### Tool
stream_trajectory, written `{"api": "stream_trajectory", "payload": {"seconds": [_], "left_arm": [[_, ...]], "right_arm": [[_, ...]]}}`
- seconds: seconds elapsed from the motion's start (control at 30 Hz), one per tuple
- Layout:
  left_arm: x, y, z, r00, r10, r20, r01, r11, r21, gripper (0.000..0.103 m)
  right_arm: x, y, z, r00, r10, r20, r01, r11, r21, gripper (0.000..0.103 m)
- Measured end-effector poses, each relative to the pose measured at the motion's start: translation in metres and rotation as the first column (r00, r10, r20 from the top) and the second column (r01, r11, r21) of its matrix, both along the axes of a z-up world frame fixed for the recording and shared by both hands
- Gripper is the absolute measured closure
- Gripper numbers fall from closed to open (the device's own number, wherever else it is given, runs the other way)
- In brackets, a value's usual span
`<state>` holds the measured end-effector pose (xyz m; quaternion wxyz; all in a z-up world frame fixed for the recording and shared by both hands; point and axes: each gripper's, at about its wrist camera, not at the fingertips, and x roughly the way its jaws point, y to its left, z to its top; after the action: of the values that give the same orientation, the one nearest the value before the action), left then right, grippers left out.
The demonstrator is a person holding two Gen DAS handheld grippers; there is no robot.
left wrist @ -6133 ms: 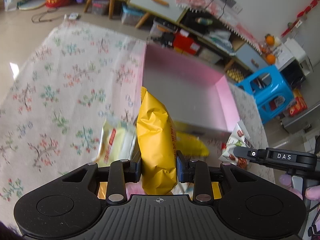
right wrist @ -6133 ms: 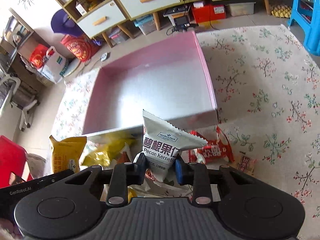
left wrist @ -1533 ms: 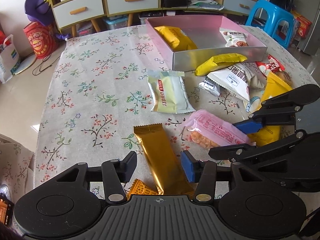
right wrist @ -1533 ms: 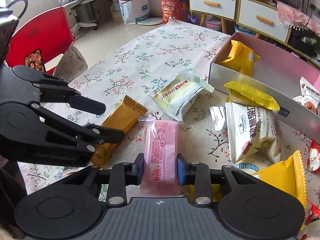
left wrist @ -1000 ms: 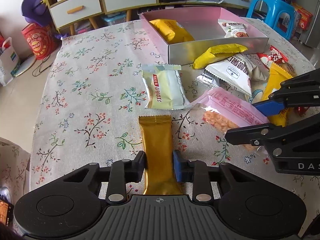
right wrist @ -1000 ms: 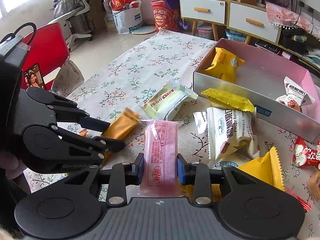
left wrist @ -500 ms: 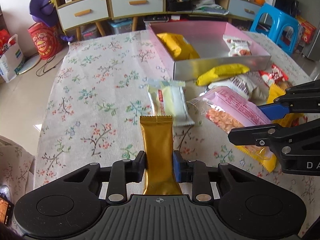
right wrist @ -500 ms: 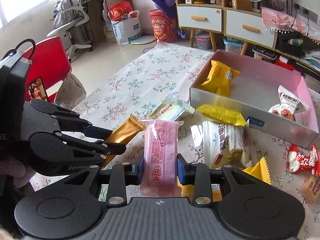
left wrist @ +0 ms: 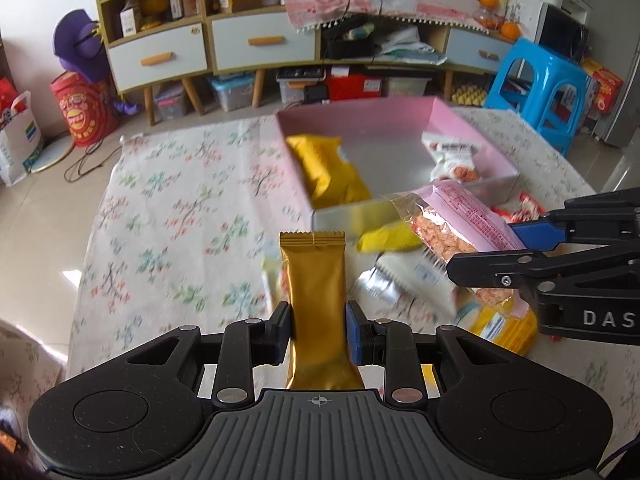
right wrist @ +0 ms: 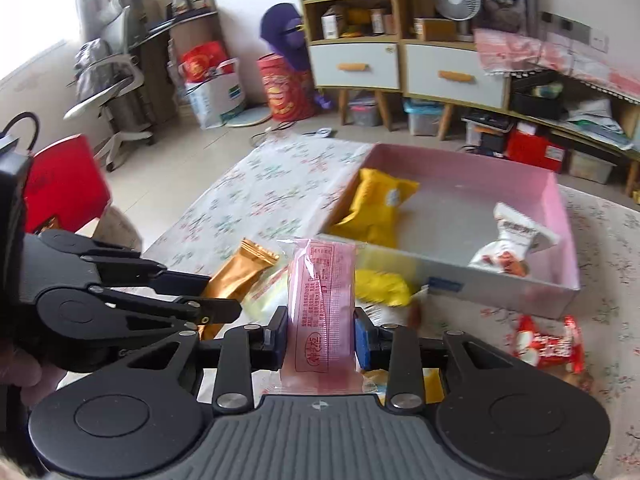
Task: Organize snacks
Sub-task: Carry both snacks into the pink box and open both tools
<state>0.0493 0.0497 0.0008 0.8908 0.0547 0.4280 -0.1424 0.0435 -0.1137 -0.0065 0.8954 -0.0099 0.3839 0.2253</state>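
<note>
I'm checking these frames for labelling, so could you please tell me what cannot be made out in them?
- Left wrist view: packets beside the pink box are motion-blurred; the right gripper covers some.
- Right wrist view: the gold packet is partly behind the left gripper.
- Both views: small print on the pink packet is unreadable.

Pale tiled floor (left wrist: 48, 196); white-drawered wooden sideboard (left wrist: 260, 44) along wall; blue plastic stool (left wrist: 536, 88); red chair (right wrist: 64, 180).

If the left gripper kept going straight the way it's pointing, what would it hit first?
Probably the near wall of the pink box; the left gripper, shut on the gold bar, aims that way. Depth is unclear.
</note>
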Motion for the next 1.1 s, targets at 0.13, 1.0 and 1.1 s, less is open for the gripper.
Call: {"api": "stream_trajectory", "payload": {"seconds": [0.13,1.0,1.1], "left_arm": [[0.007,-0.014,0.008,1.000,-0.009,0.019,0.009,1.000,-0.007,0.077],[0.090,-0.088,0.008,0.994,0.032,0.100,-0.026,0.998,-0.058,0.077],[0.100,-0.095,0.003,0.993,0.040,0.115,-0.034,0.998,-0.052,0.077]], "right_arm": [[0.009,-0.015,0.004,0.998,-0.058,-0.002,0.058,0.998,0.001,0.083],[0.091,-0.077,0.001,0.954,-0.298,-0.019,0.297,0.955,-0.020,0.083],[0.102,-0.079,0.001,0.952,-0.304,-0.011,0.304,0.952,-0.018,0.083]]}}
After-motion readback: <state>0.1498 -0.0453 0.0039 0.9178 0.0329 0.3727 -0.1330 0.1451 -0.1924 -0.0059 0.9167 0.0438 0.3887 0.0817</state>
